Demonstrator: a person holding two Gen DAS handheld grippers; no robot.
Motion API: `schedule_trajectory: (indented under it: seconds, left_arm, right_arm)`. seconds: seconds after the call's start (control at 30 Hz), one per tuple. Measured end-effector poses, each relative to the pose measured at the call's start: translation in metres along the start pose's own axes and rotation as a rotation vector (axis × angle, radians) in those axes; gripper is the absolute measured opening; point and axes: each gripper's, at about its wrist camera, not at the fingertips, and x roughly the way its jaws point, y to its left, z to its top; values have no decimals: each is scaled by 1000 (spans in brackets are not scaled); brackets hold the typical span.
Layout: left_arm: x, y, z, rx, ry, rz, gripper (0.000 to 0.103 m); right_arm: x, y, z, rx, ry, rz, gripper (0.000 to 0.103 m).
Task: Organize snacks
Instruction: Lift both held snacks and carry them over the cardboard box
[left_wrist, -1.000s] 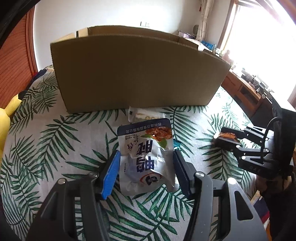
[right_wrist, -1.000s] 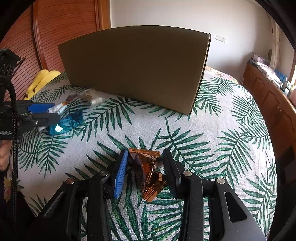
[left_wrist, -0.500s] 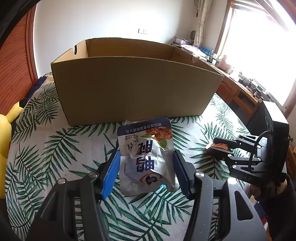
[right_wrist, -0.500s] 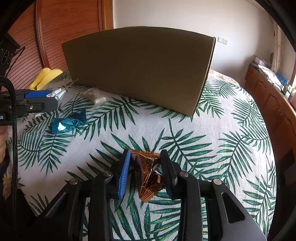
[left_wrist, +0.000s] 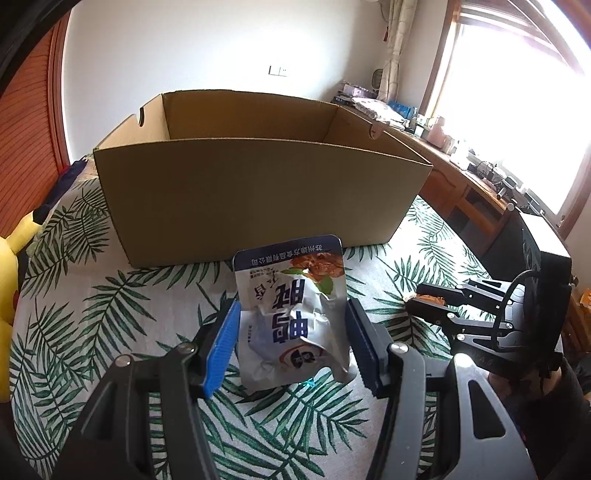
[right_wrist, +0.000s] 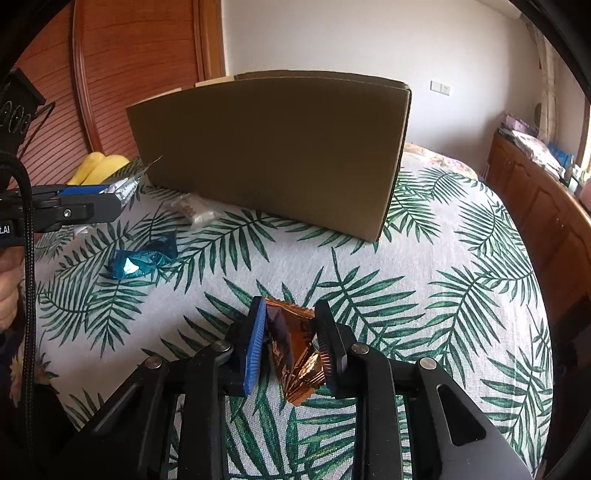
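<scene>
We found large blue Chinese characters, seen upside down, on the white snack pouch (left_wrist: 291, 317), with a line of smaller white characters along its dark blue band. The left claw's (right_wrist: 92, 206) body bore letters ending in ".AI"; the rest was cut off.

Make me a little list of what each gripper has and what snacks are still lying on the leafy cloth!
left gripper: shut on the silver foil snack pouch with blue top
right gripper: jaws closing on the crinkly copper-orange foil wrapper
box: big brown open cardboard box, upright on the cloth
loose snacks: shiny blue foil candy; small clear-wrapped pale snack beside the box
surface: white cloth with green palm leaves
</scene>
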Motion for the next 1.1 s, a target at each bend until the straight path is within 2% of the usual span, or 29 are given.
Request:
schedule_trajectory:
  seconds: [0.3, 0.5, 1.1]
  left_arm:
    - [3, 0, -2, 14, -3, -14, 57]
    - [-6, 0, 10, 37, -33, -23, 57]
    - [-28, 3, 83, 105, -170, -28, 57]
  right_arm:
    - [-2, 3, 1, -15, -6, -23, 26]
    - [-11, 9, 8, -35, -28, -25, 26]
    - [-40, 19, 87, -141, -167, -38, 26]
